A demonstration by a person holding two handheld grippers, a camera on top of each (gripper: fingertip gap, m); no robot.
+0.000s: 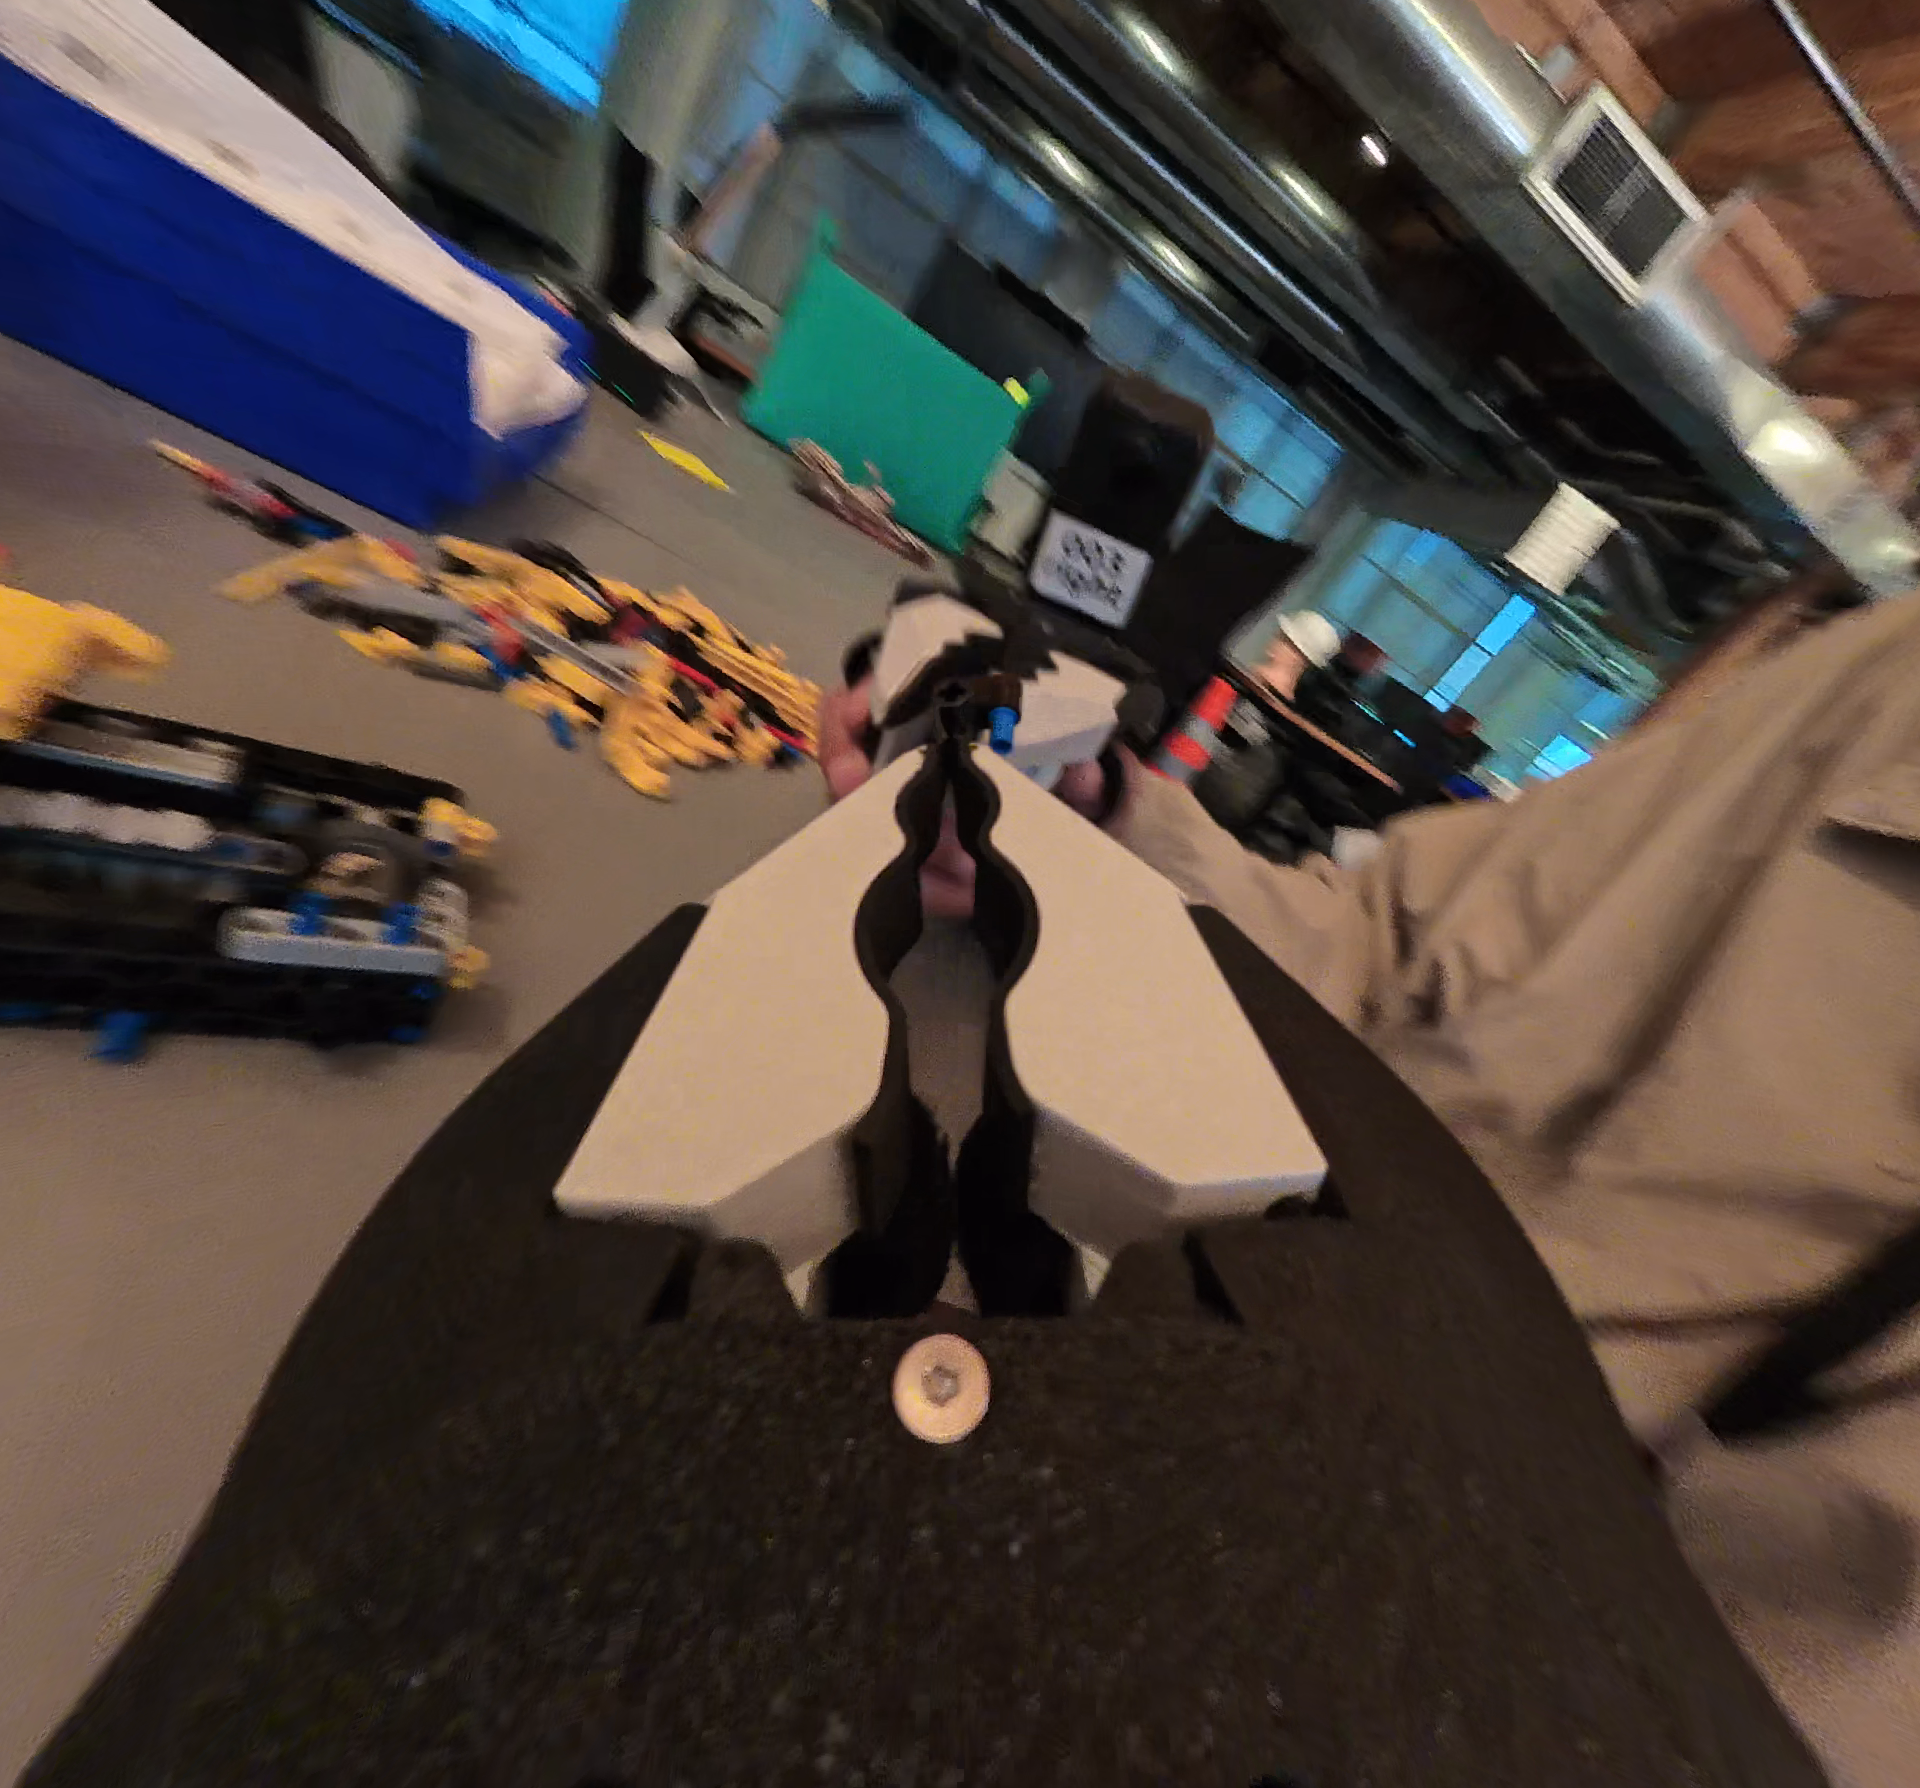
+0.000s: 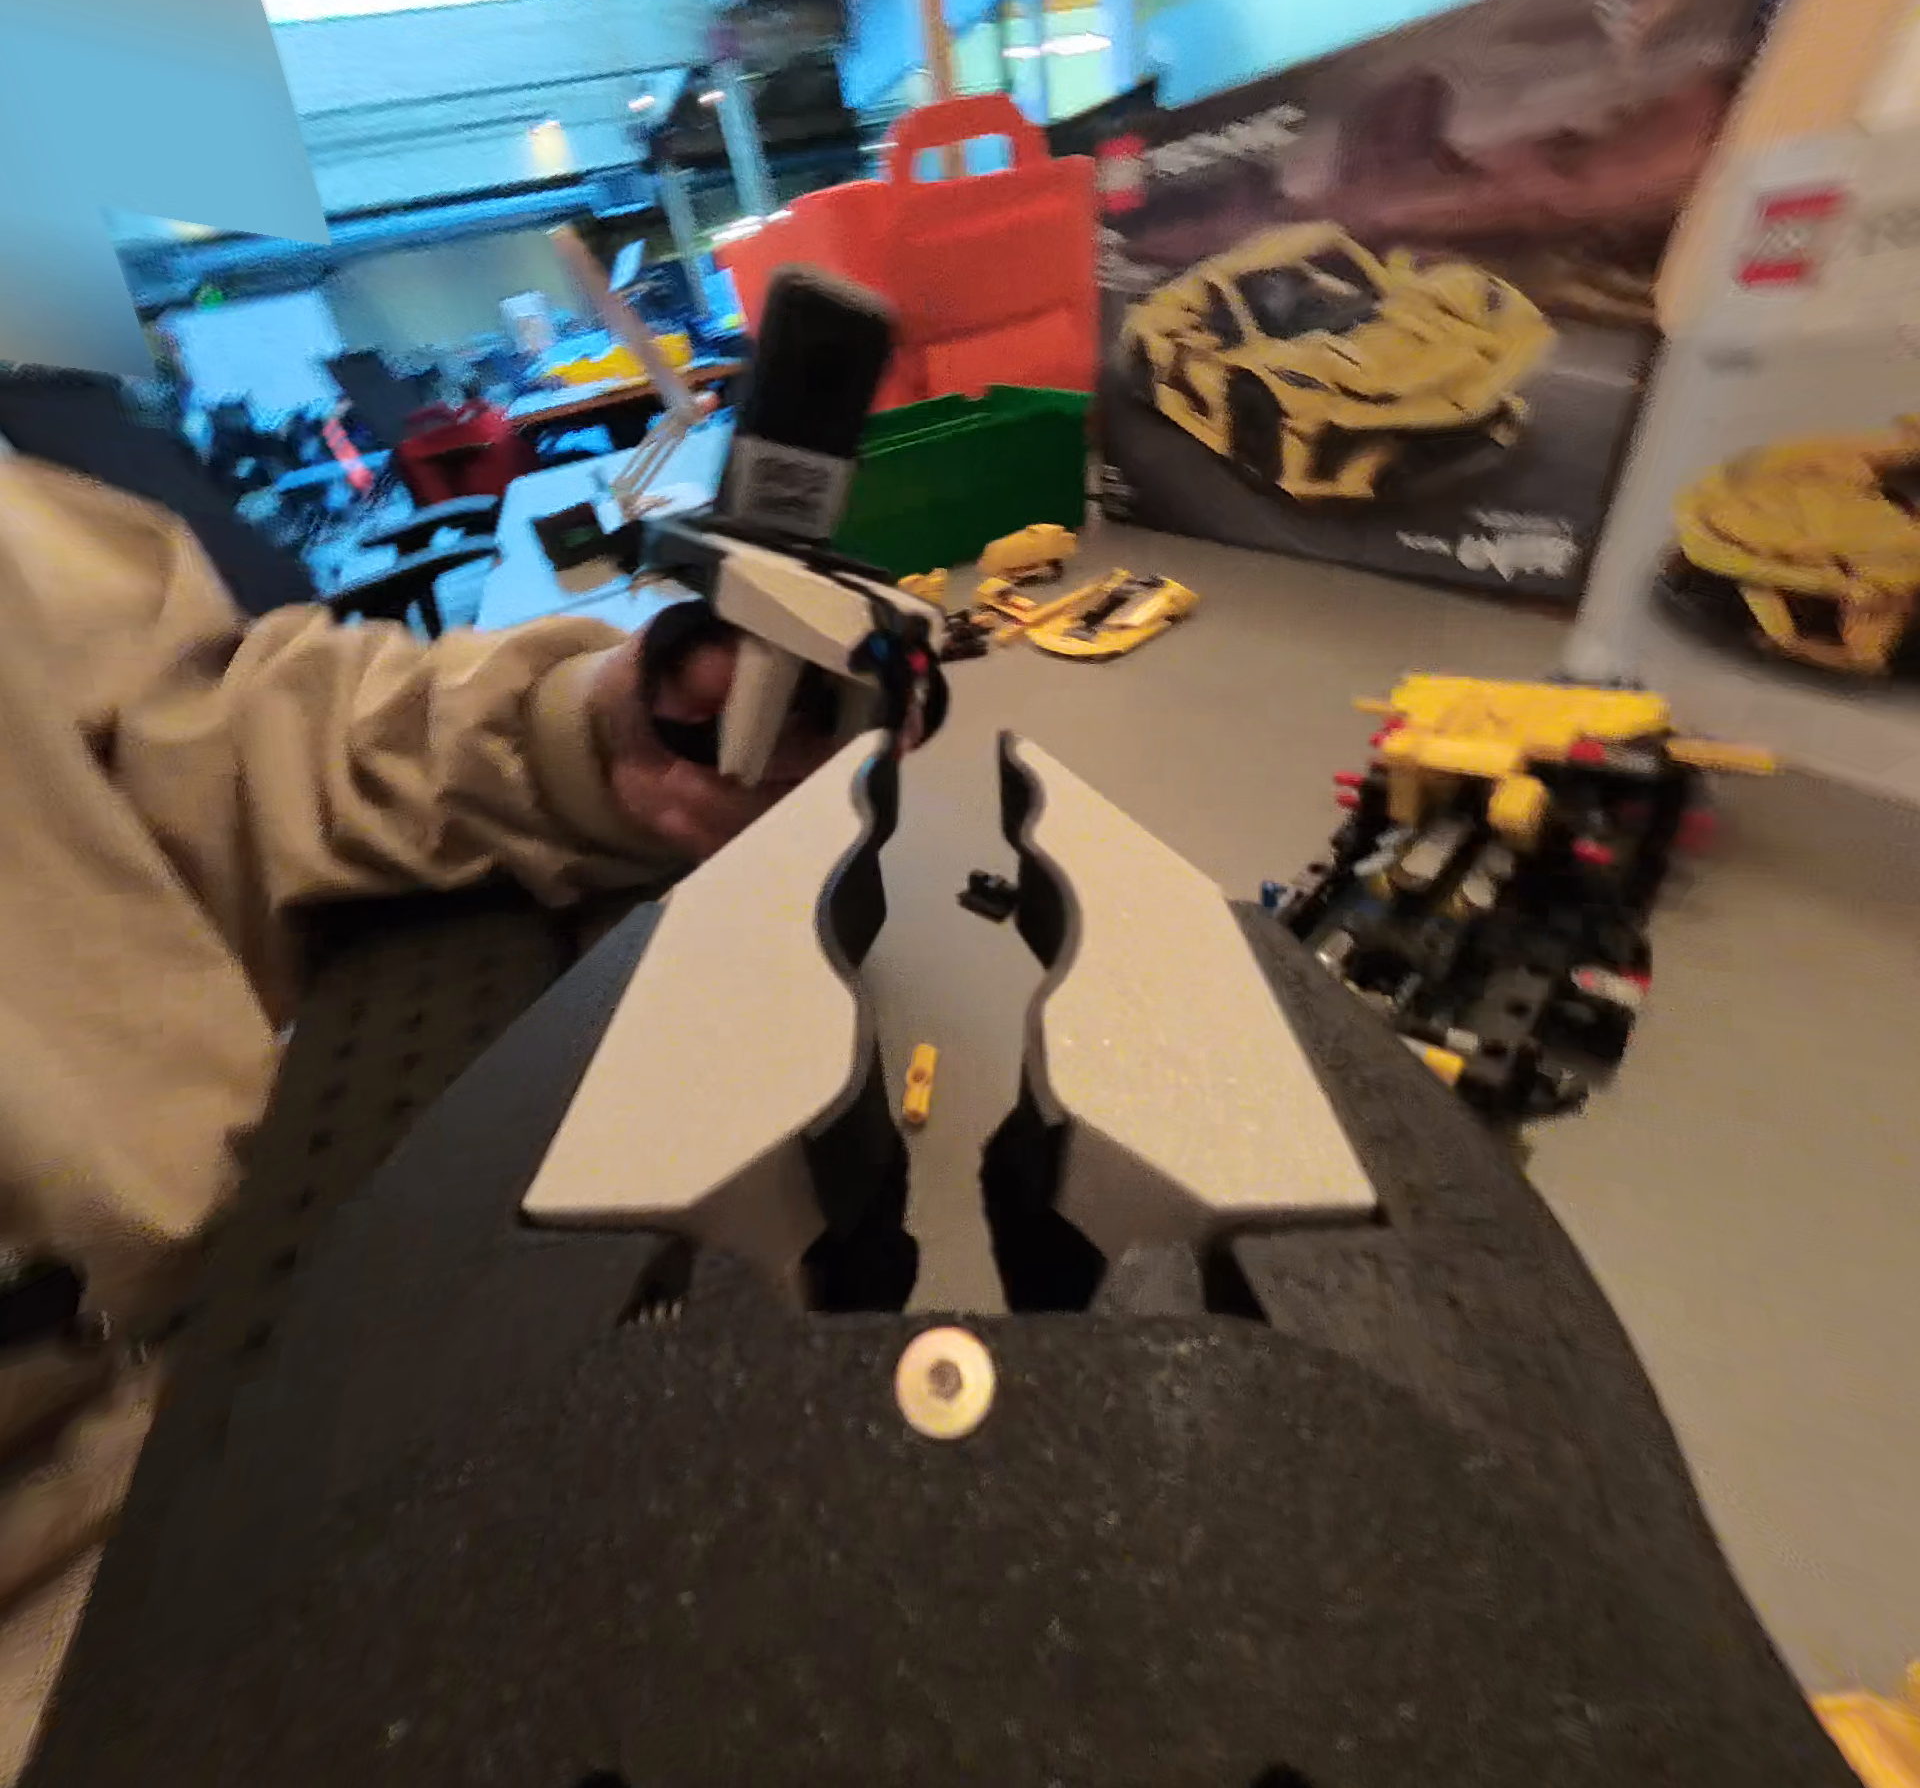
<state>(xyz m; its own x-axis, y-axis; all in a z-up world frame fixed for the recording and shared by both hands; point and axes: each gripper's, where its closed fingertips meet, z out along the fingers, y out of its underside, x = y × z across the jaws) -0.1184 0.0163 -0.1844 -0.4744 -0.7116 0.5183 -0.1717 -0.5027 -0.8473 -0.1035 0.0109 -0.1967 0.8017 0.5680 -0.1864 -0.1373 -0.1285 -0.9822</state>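
Observation:
My left gripper is shut at the tips on a small black brick piece that carries a blue pin. The same piece shows at its tip in the right wrist view, with blue and red bits on it. My right gripper is open with nothing between its pads. It faces the left gripper, and its left fingertip is just below the held piece. Its grey fingers show right behind the piece in the left wrist view. Both grippers are held above the grey table.
A black and yellow model car chassis stands on the right; it also shows in the left wrist view. Yellow loose parts, yellow panels, a small yellow pin and a small black piece lie on the table. A green bin, an orange bag and printed boxes stand behind. My left and right fingertips are right by each other.

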